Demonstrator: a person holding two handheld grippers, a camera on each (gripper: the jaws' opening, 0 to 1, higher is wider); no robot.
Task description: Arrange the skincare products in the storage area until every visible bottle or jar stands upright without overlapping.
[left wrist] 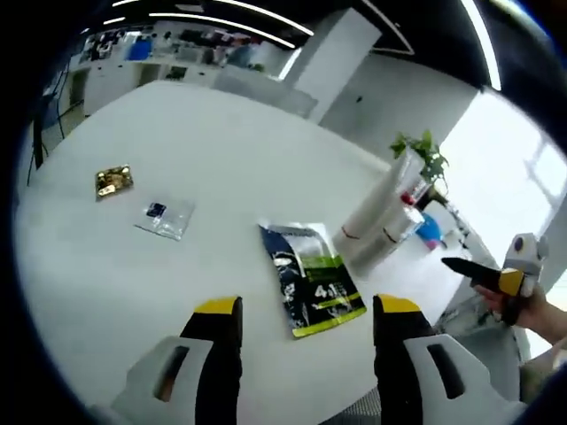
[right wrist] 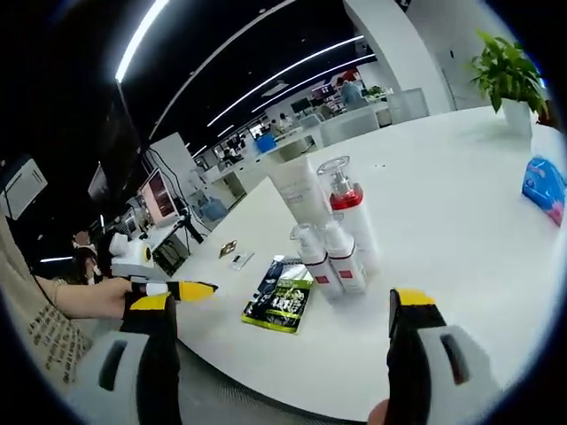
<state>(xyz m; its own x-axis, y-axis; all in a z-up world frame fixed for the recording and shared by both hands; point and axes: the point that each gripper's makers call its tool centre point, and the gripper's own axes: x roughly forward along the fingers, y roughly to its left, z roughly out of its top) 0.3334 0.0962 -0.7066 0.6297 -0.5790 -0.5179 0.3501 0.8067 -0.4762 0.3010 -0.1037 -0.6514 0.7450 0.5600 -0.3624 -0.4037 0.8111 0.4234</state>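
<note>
In the left gripper view, the left gripper (left wrist: 308, 310) has its fingers spread, grasping nothing; a dark sachet (left wrist: 310, 278) lies on the white tabletop (left wrist: 204, 159) between them, four skincare bottles (left wrist: 383, 212) beyond it rightward, two small packets (left wrist: 165, 218) leftward.

In the right gripper view, the right gripper (right wrist: 288, 305) fingers are likewise spread and bare, with the bottles between and beyond them.

A dark ceiling carries long light strips (right wrist: 239, 80) at upper left; a potted plant (right wrist: 507, 66) stands upper right on the white worktop (right wrist: 461, 204).
</note>
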